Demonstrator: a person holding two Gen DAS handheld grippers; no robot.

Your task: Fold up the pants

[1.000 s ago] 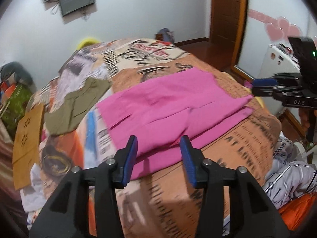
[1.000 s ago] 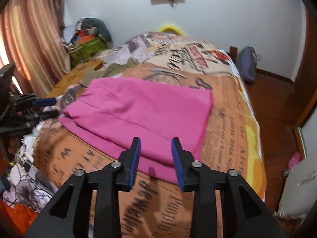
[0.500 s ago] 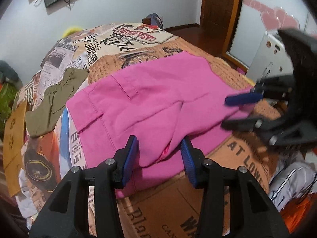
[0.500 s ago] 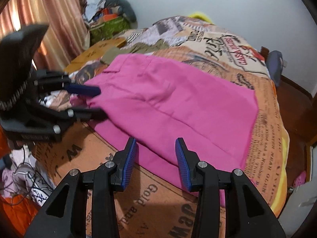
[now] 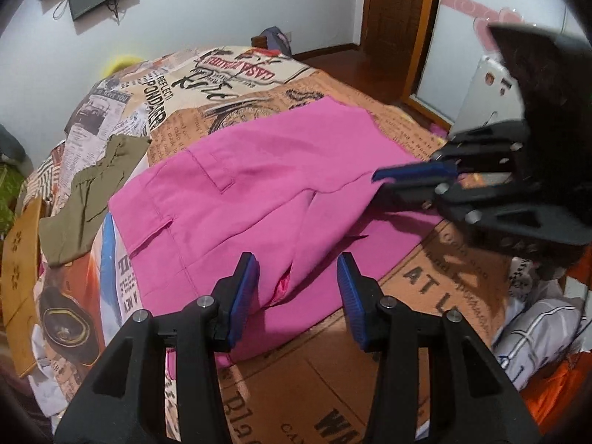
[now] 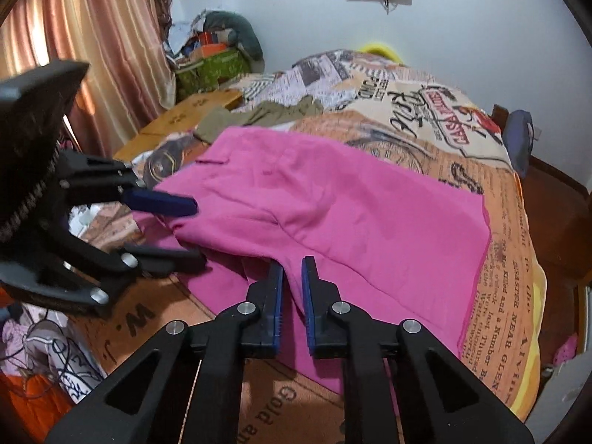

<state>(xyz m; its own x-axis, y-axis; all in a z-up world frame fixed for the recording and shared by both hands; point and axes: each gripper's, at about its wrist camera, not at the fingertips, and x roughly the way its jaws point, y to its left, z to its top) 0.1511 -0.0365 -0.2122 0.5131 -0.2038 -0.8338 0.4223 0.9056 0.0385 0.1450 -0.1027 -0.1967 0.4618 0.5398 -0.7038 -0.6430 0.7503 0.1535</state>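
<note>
Pink pants [image 5: 259, 170] [image 6: 351, 203] lie spread across a newspaper-print bed cover [image 5: 425, 296]. My right gripper [image 6: 293, 264] has its jaws closing tight on a raised fold at the pants' near edge, and the pads pinch the fabric. From the left wrist view, the right gripper [image 5: 377, 185] enters from the right and bites the same hem. My left gripper [image 5: 296, 262] stands open over the near edge by the waist end. Pink cloth sits between its fingers without being pressed. The right wrist view shows the left gripper [image 6: 194, 231] at the left, with its jaws apart around the edge.
An olive garment [image 5: 88, 192] [image 6: 273, 111] lies on the bed beyond the waistband. A wooden board [image 5: 18, 259] rests along the bed's side. Loose clothes [image 5: 536, 333] are piled off the near edge. A curtain [image 6: 92, 55], a wall screen and a wooden door surround the bed.
The right gripper's jaws have shut on a fold of the pants' near edge. Both grippers have come lower and closer to the pants. The left jaws keep the same gap.
</note>
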